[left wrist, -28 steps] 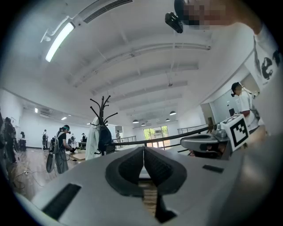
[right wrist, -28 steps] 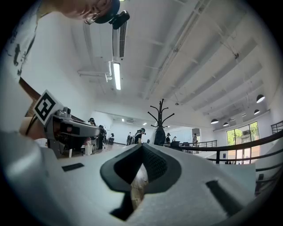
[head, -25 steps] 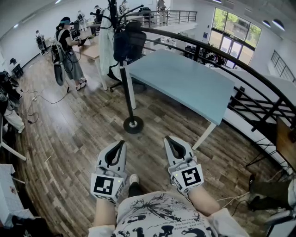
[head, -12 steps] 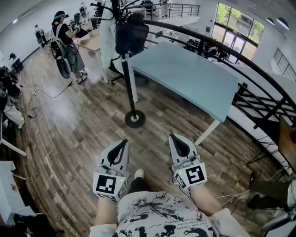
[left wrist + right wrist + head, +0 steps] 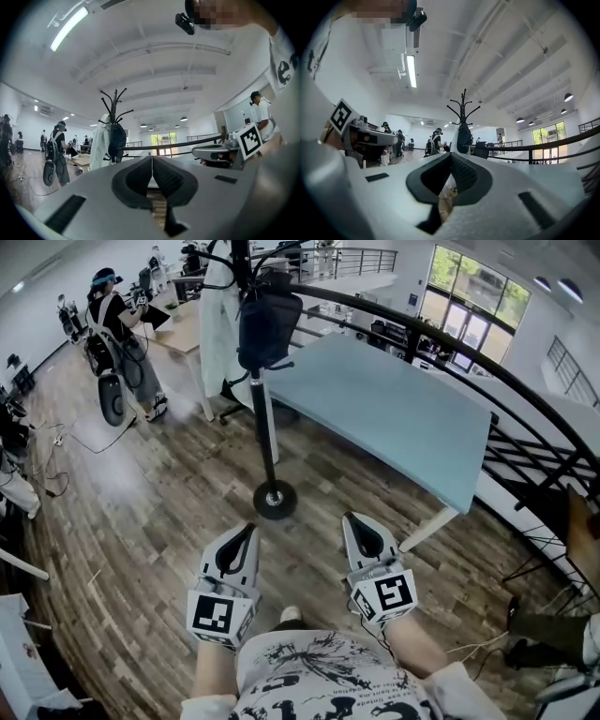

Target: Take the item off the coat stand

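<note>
My left claw (image 5: pixel 246 531) and right claw (image 5: pixel 351 519) are clenched, empty; tugging the bag (image 5: pixel 267 326) sideways could topple the coat stand (image 5: pixel 266 427).

Dark bag (image 5: pixel 268 326) on coat stand (image 5: pixel 265 427)

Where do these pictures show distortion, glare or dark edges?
Head view: the fisheye lens bends the black railing; the windows shine bright. Left gripper view: dark round vignette, and the ceiling lamp glares. Right gripper view: the same vignette, and a bright tube lamp.
</note>
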